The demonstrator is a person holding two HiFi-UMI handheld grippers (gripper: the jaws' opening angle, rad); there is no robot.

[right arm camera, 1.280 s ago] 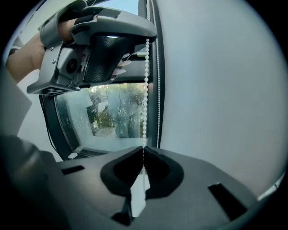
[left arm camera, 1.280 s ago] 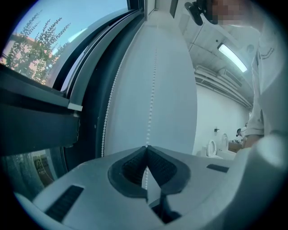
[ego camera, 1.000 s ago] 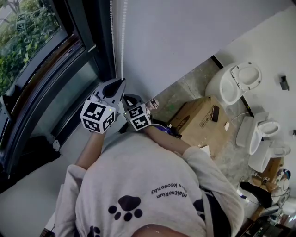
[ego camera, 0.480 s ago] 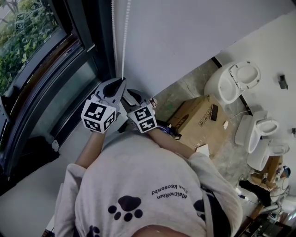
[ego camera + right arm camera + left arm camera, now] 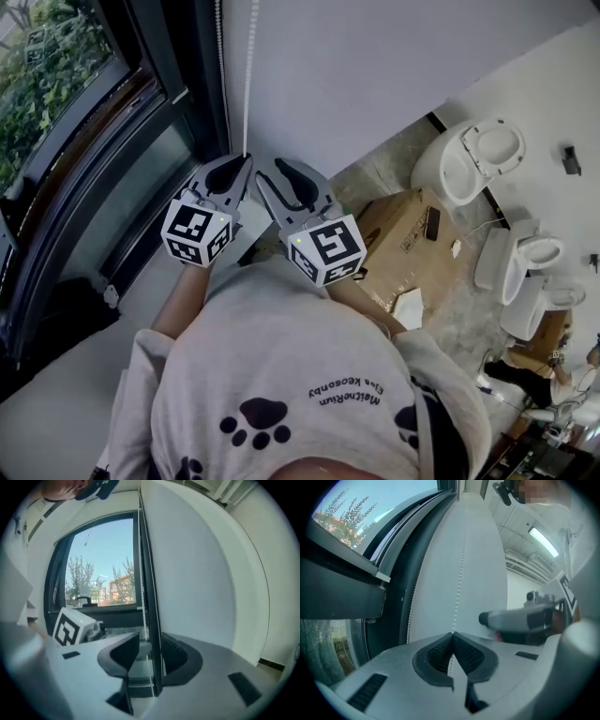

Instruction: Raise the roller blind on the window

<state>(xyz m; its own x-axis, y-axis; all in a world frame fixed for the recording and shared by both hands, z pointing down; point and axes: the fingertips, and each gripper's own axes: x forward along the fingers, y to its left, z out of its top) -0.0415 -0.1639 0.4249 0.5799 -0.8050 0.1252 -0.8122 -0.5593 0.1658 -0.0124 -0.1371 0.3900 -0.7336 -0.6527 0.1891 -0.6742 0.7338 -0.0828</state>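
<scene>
- Left tongs (image 5: 246, 165) are clenched on the chain (image 5: 247, 84); I judge this anchors it so the blind can't drop.
- Right tongs (image 5: 291, 185) are released, their jaws just opened and nothing pinched, probably to take a fresh hold on the chain.
- The chain hangs along the window frame's (image 5: 192, 66) wall-side edge; the blind itself is out of view overhead.
- The shirt (image 5: 281, 375) print seems to read "MetneRun … Keosonby"; the box (image 5: 403, 220) lettering is too small.
</scene>
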